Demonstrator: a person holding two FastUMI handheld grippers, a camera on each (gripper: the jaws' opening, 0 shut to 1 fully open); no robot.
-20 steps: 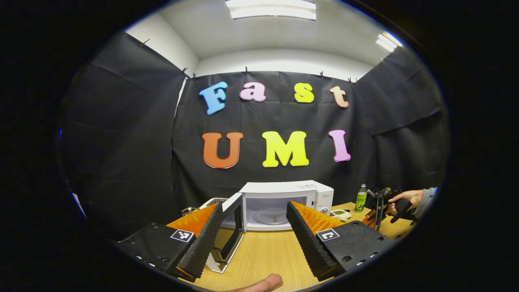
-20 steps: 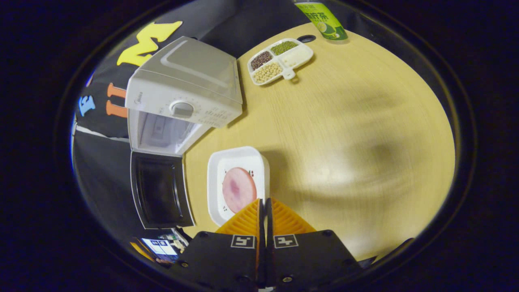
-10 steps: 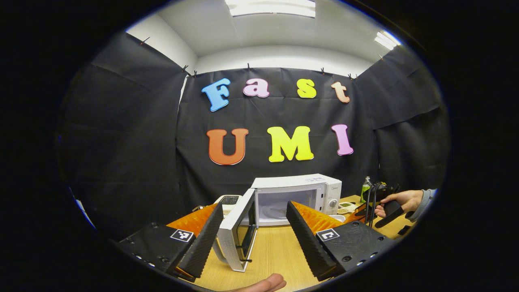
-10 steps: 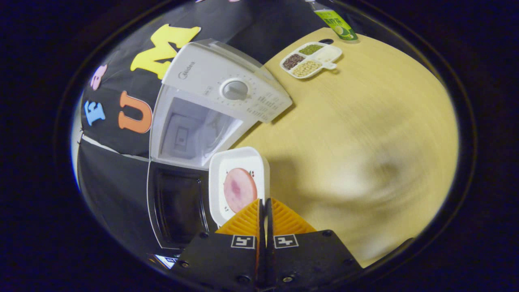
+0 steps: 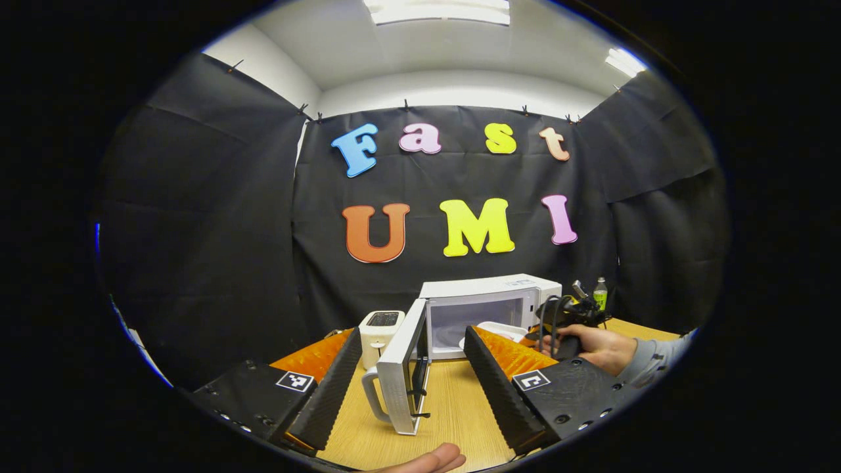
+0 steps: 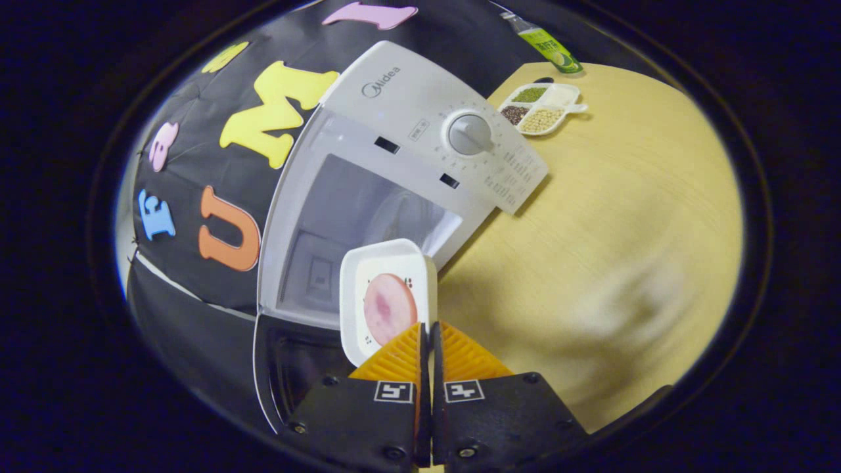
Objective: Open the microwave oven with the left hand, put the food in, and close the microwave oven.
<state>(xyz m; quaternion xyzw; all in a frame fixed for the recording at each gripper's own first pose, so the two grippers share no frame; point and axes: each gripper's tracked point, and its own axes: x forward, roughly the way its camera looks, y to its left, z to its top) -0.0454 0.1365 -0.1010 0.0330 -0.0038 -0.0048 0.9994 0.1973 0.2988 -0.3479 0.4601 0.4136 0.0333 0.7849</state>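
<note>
A wooden table (image 6: 611,217) carries everything; on it stands the microwave (image 6: 420,118), door (image 5: 402,378) swung open, with a toaster (image 5: 380,328) just beside it. A divided tray of beans (image 6: 542,113) and a green bottle (image 6: 546,49) sit near the far edge.

White microwave (image 6: 420,105) door (image 5: 404,374) open; plated pink food (image 6: 389,307) apparently at mouth.
</note>
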